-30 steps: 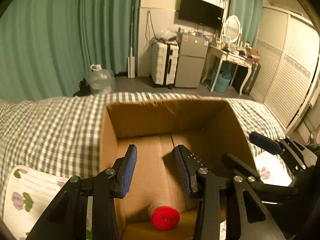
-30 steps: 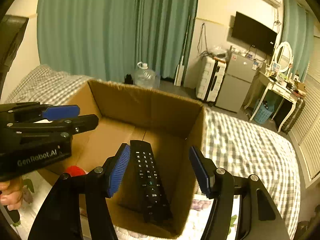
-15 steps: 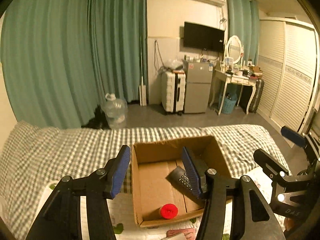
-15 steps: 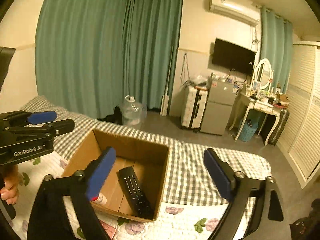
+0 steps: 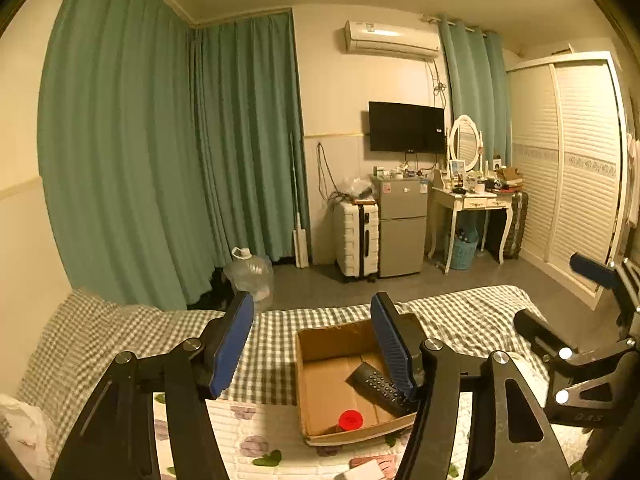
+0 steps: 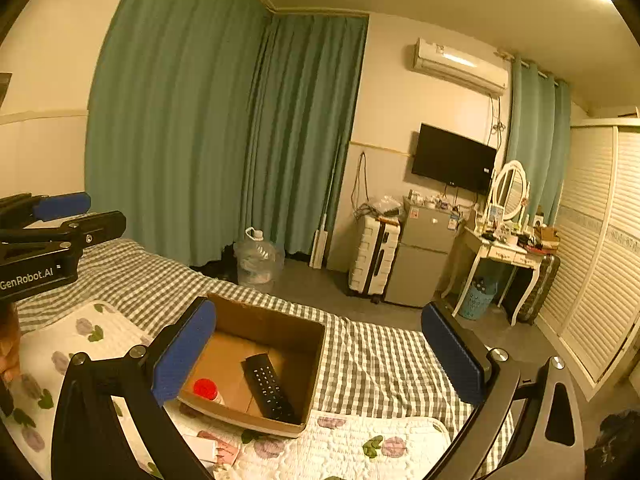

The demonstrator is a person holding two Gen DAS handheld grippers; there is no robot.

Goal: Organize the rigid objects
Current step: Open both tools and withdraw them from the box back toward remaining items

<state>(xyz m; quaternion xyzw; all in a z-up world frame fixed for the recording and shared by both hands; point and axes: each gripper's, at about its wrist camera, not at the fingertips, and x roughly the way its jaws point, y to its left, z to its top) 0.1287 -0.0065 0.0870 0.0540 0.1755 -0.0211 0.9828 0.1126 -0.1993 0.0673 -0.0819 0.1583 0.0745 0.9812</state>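
An open cardboard box [image 5: 320, 344] [image 6: 280, 322] sits on the bed. Inside it lie a black remote control [image 5: 374, 386] [image 6: 270, 388] and a small bottle with a red cap [image 5: 350, 420] [image 6: 206, 388]. My left gripper [image 5: 316, 344] hangs well above and behind the box, its jaws opening with nothing between them. My right gripper [image 6: 320, 360] is also raised above the box, jaws wide and still opening, nothing held. Each gripper shows at the edge of the other's view: the right gripper [image 5: 568, 308] and the left gripper [image 6: 80, 216].
The bed has a grey checked cover [image 6: 380, 364] and a white flowered quilt [image 6: 340, 444]. A small white item [image 5: 364, 470] lies on the quilt near me. Beyond the bed are a water jug [image 6: 258, 260], suitcase [image 5: 357, 236], small fridge [image 5: 402, 224], dressing table [image 5: 476, 200] and green curtains.
Both grippers have risen and drawn back from the box, which now looks small and far. Both sets of jaws have spread wider; the remote and bottle stay in the box.
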